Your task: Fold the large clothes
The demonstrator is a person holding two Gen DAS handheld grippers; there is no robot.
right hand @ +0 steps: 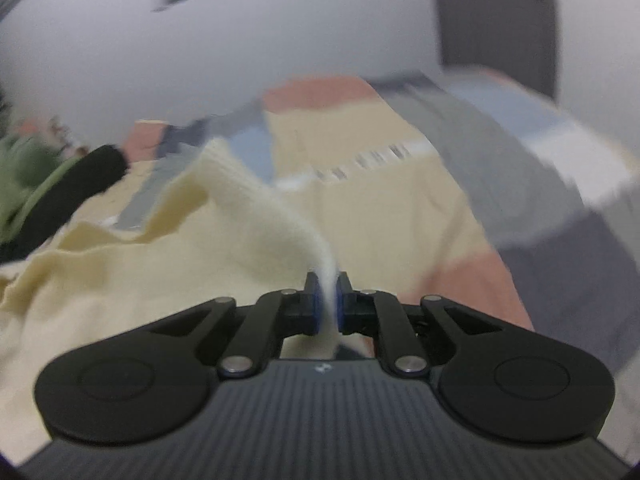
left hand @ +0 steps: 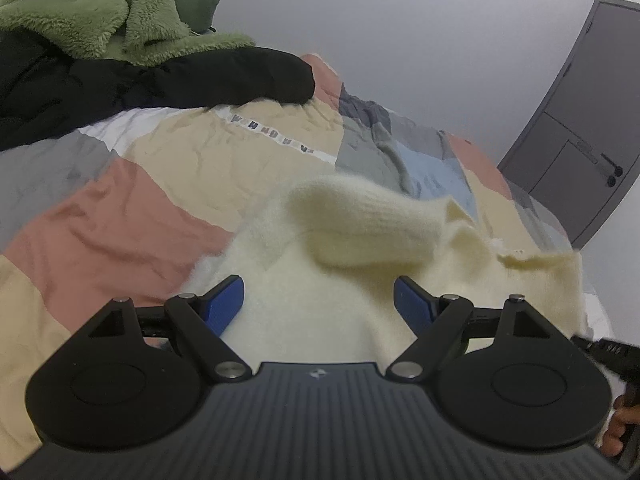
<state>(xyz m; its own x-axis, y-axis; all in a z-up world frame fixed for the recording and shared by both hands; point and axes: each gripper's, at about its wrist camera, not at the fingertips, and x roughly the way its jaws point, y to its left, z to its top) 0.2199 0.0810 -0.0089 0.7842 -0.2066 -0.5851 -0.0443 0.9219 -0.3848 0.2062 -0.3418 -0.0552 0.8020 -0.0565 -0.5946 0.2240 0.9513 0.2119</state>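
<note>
Left gripper (left hand: 319,300) agape (right gripper (right hand: 327,300) clamped)

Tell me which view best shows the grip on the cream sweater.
The right wrist view: the right gripper is shut on the cream sweater, with fabric pinched between its pads. The left wrist view shows only the sweater lying under the open left gripper.

Home bedroom, patchwork bedspread (left hand: 168,168), heaped clothes (left hand: 100,12), grey door (left hand: 580,120), white walls

l wrist: low over bed (left hand: 140,216), faces door (left hand: 580,128) | r wrist: close, blurred | shared: cream sweater (left hand: 320,300)
</note>
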